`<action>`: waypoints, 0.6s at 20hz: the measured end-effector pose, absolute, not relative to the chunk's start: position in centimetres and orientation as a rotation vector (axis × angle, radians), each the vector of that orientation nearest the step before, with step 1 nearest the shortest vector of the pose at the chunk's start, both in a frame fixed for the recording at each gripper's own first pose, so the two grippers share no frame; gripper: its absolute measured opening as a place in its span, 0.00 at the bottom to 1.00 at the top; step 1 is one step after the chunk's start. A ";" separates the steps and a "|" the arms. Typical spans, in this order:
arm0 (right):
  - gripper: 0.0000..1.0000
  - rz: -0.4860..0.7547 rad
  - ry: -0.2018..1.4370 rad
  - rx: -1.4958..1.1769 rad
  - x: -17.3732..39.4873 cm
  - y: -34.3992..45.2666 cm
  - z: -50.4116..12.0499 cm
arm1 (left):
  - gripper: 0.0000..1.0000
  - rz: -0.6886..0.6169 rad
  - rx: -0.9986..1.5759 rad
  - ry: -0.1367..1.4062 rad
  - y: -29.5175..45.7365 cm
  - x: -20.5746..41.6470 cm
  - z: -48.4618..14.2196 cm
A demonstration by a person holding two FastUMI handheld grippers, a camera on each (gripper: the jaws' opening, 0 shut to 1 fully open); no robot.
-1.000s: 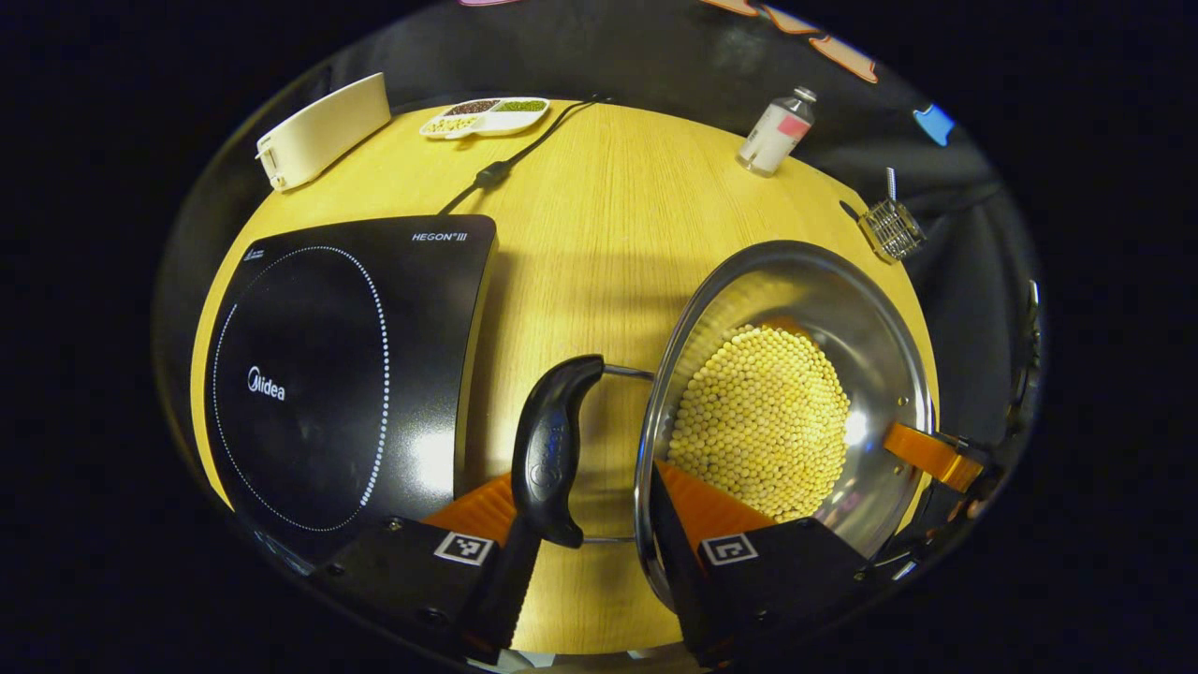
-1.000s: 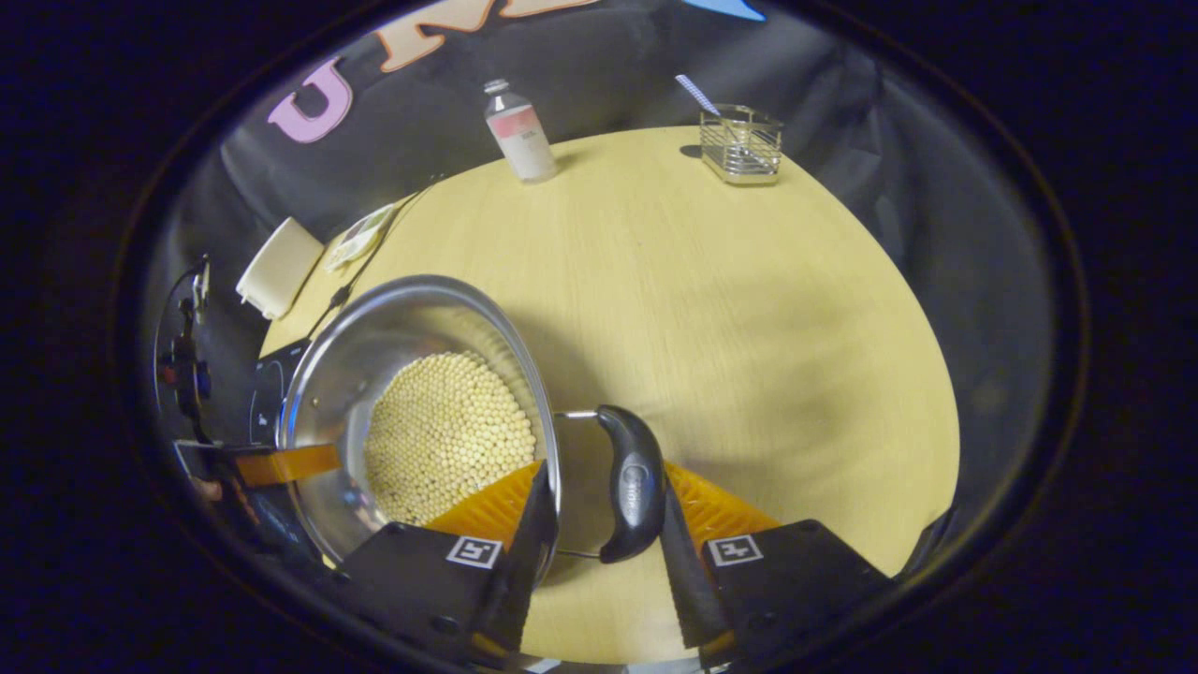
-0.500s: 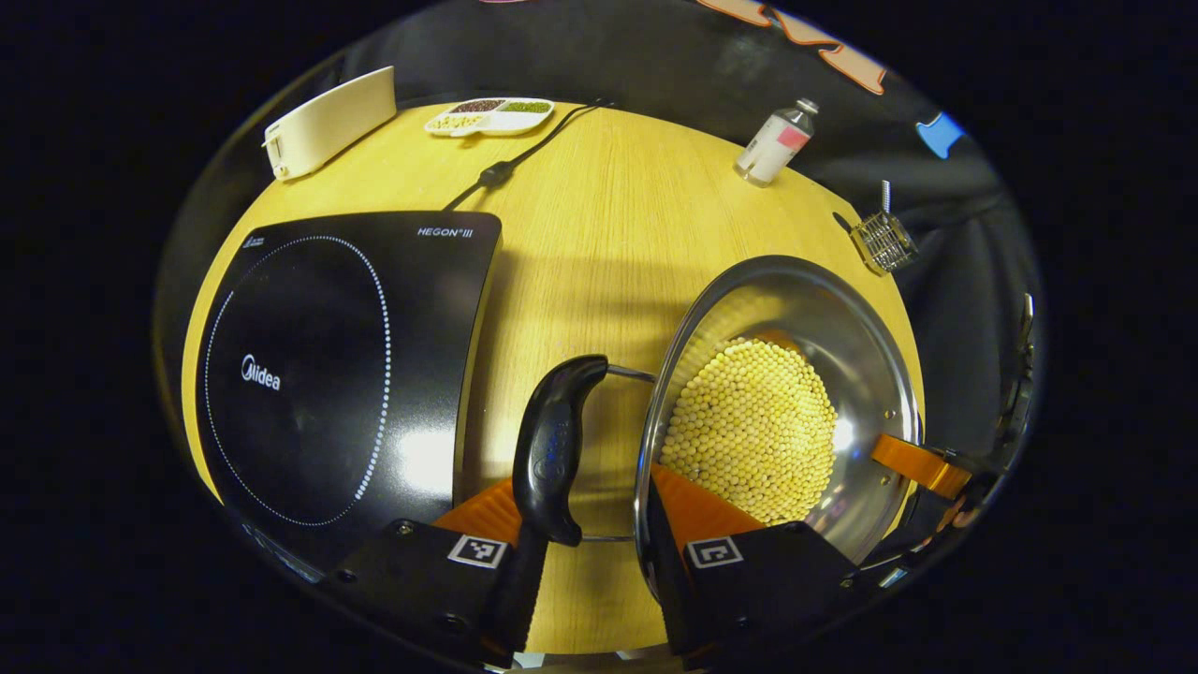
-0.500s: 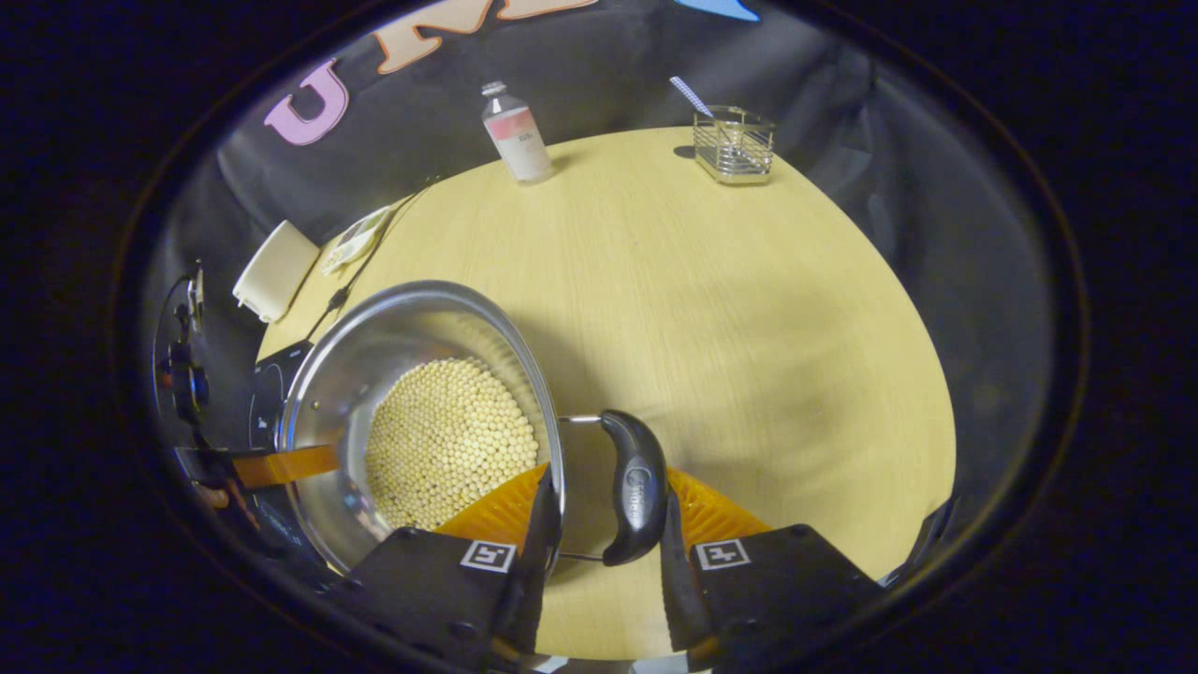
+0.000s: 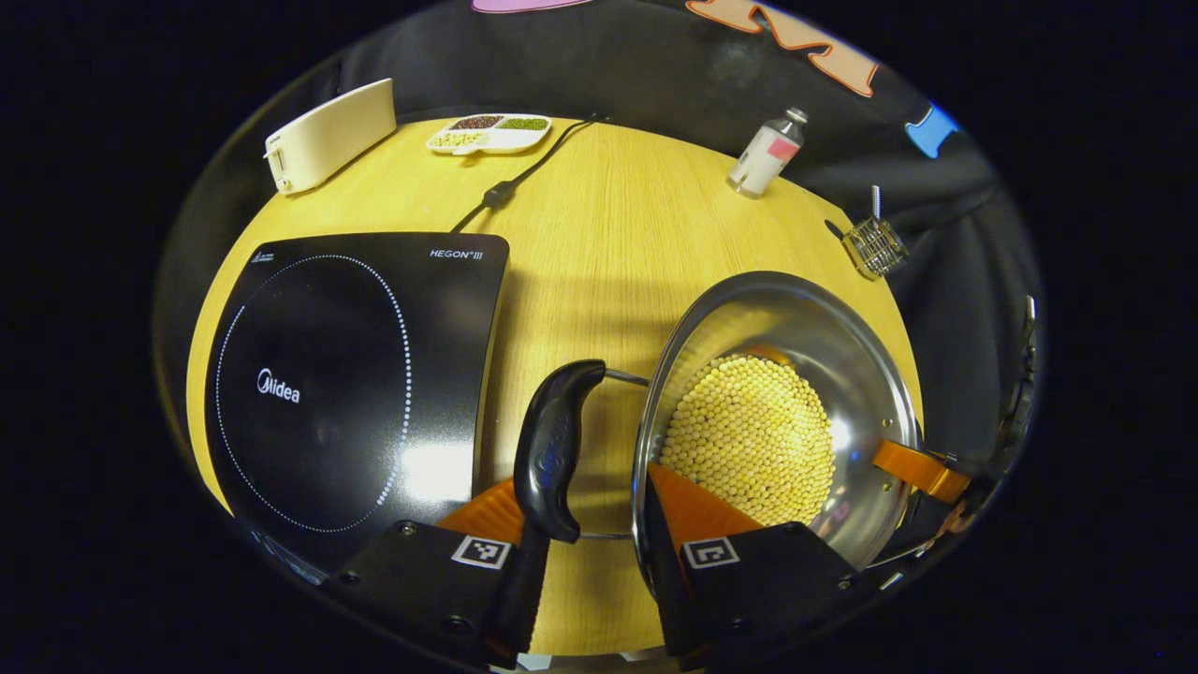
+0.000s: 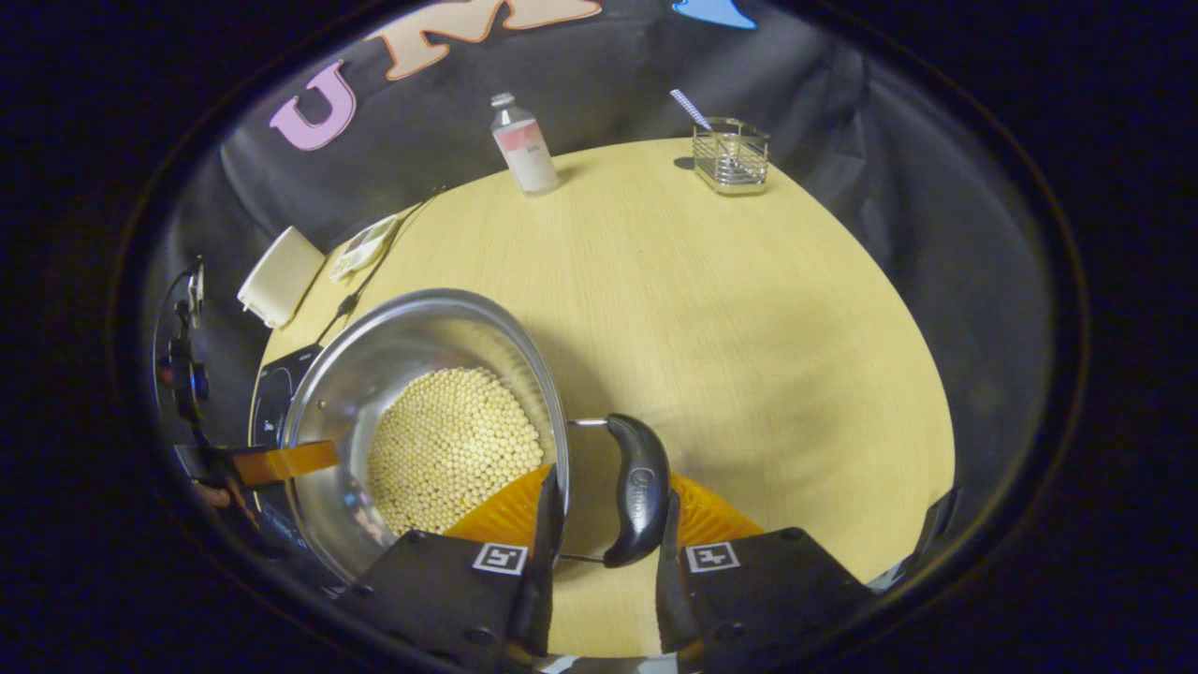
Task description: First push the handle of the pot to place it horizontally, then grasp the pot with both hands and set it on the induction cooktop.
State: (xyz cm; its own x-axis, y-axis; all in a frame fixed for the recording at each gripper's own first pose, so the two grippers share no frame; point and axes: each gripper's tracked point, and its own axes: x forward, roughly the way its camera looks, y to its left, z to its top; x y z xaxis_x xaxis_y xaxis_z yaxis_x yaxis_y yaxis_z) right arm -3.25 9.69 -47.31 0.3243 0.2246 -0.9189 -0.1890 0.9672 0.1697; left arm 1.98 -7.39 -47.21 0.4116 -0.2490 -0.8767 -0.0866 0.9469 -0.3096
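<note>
Both grippers pinched the pot [image 5: 847, 374]: left gripper [image 5: 585, 524] and right gripper [image 6: 599, 524] each straddled rim and handle; bare table [image 5: 599, 253] separated it from the induction cooktop [image 5: 346, 374] at left.

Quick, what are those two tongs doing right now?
Left tongs: straddling the pot rim and handle; grip cannot be told.
Right tongs: same on the opposite side.

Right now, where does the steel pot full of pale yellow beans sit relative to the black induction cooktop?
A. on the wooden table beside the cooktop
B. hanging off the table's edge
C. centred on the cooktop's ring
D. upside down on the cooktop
A: in the left gripper view the steel pot stands on the wooden table, apart from the black induction cooktop, whose ring is bare.
</note>
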 end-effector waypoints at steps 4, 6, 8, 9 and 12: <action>0.41 0.260 1.194 0.049 -3.1 10.2 -46.4 | 0.53 -0.106 -0.324 1.126 -6.9 2.5 -46.2; 0.41 0.259 1.179 0.052 -2.9 10.4 -45.5 | 0.55 -0.110 -0.315 1.107 -6.5 2.8 -45.4; 0.41 0.260 1.159 0.060 -2.7 11.1 -44.5 | 0.53 -0.106 -0.317 1.084 -5.9 3.2 -44.3; 0.41 0.263 1.149 0.060 -2.6 11.5 -44.0 | 0.52 -0.105 -0.314 1.076 -5.5 3.3 -43.9; 0.41 0.283 1.122 0.057 -2.3 13.0 -42.6 | 0.55 -0.088 -0.321 1.050 -3.9 3.5 -42.7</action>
State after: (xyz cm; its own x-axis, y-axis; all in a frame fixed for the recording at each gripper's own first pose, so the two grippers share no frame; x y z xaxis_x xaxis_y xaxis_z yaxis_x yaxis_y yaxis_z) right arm -2.29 13.05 -42.63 0.4017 0.2521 -0.8804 -0.1952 0.9628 0.1867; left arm 3.50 -3.90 -42.72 0.4992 -0.2229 -0.8373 -0.0810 0.9501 -0.3012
